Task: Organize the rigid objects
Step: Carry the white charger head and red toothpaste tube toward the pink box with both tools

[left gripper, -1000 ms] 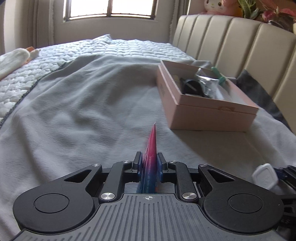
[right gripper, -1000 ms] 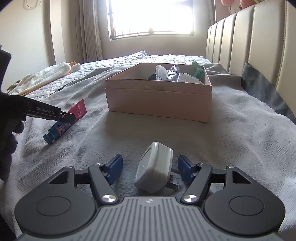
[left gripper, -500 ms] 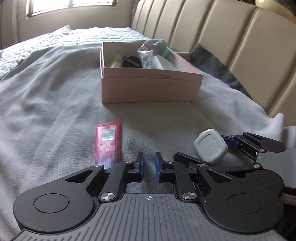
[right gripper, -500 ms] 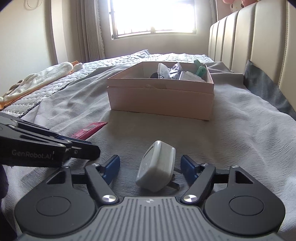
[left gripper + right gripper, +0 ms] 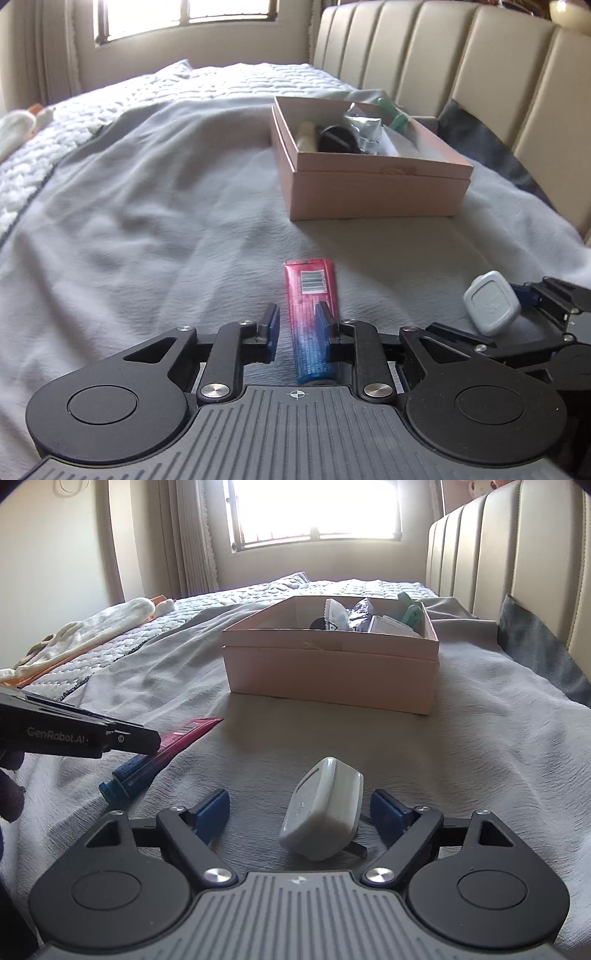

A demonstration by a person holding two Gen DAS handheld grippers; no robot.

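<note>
Lying between parted left gripper (image 5: 297,328) jaws: tube (image 5: 312,314), seemingly touching right pad; jaws just widened.

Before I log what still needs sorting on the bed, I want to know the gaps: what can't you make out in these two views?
- Pink box contents: right wrist view, the near wall hides the lower items; only the tops show.
- Tube print: left wrist view, blurred; the right pad covers part of it.
- White plug pins: right wrist view, mostly hidden beneath its body.
- Right gripper: left wrist view, cut off by the edge.
</note>
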